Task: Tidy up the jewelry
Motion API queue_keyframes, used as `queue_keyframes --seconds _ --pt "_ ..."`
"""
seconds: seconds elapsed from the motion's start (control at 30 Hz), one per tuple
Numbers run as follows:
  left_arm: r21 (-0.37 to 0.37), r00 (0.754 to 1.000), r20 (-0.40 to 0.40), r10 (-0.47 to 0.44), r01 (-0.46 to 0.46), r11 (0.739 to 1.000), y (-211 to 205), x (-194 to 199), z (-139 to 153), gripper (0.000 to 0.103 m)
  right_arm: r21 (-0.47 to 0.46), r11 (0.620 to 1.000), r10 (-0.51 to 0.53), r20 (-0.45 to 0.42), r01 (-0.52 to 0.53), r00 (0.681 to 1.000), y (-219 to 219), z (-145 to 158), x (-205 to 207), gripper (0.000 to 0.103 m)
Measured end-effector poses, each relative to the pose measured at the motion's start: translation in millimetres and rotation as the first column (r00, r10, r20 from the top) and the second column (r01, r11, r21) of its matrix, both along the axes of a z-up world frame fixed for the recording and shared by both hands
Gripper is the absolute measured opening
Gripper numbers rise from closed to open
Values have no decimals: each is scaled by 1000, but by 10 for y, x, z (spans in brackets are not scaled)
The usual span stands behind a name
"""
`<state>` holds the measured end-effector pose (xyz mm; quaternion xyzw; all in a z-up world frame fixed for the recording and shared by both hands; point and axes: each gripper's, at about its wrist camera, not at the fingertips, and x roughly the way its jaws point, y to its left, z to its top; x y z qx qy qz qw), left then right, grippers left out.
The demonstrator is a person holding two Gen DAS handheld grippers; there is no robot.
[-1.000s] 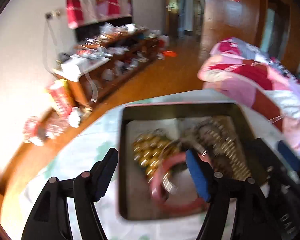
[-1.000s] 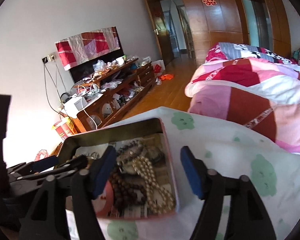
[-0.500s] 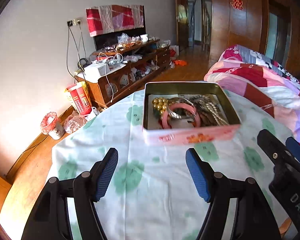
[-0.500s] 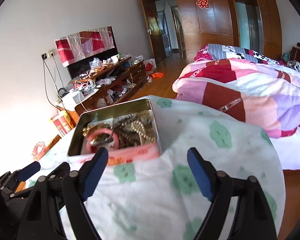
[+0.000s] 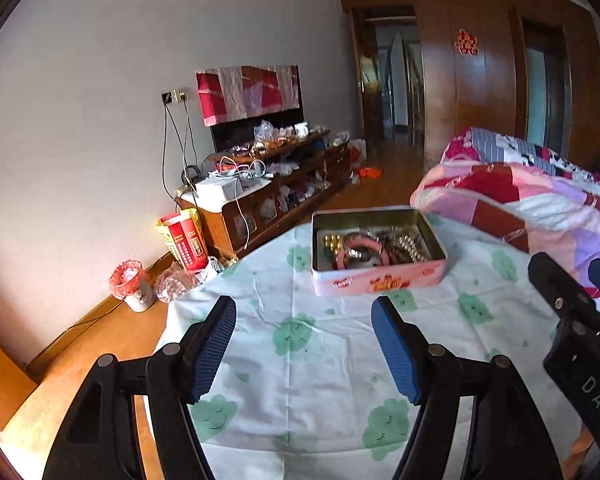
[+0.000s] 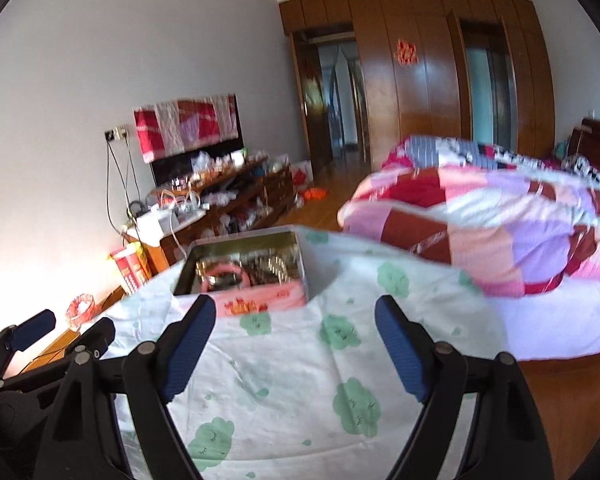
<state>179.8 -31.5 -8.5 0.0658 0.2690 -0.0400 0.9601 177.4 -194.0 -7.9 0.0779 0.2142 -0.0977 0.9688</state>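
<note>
- A pink metal tin [image 5: 378,280] without a lid stands on the far part of a table covered with a white cloth with green cloud prints [image 5: 300,360].
- Inside the tin lie a pink bangle [image 5: 360,249], gold beads [image 5: 332,240] at its left, and darker bead strings [image 5: 408,244] at its right, all touching in one heap.
- In the right wrist view the same tin [image 6: 260,300] shows the bangle [image 6: 224,274] near its front wall.
- The left gripper [image 5: 304,350] is over the near part of the cloth, well apart from the tin, its blue fingers [image 5: 212,348] spread wide with nothing between them.
- The right gripper [image 6: 296,354] has its fingers [image 6: 400,354] also wide apart and holds nothing.
- A red bin [image 5: 130,290] with a bag and a red and yellow box [image 5: 184,240] stand on the floor by the wall.
- The small pieces in the tin are blurred; I cannot tell single items.
- The right wrist view is blurred, and the back of the tin floor is hidden by the heap.
</note>
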Motion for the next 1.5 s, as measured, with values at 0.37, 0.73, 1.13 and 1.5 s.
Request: queue_keyframes --seconds 0.37,0.73,1.13,1.5 --pt "-34 993 116 25 -21 999 150 -242 340 74 -16 1000 -7 160 10 987 91 414 -226 90" --pt "-58 989 146 28 -20 998 177 -309 385 74 -29 999 -9 183 15 983 141 416 -292 90" --pt "-54 987 157 22 -13 998 172 -352 400 75 -16 1000 -11 189 14 982 132 427 -347 90" --pt "-64 989 147 16 -6 998 203 -343 387 75 -15 1000 -11 188 15 982 126 435 -344 90"
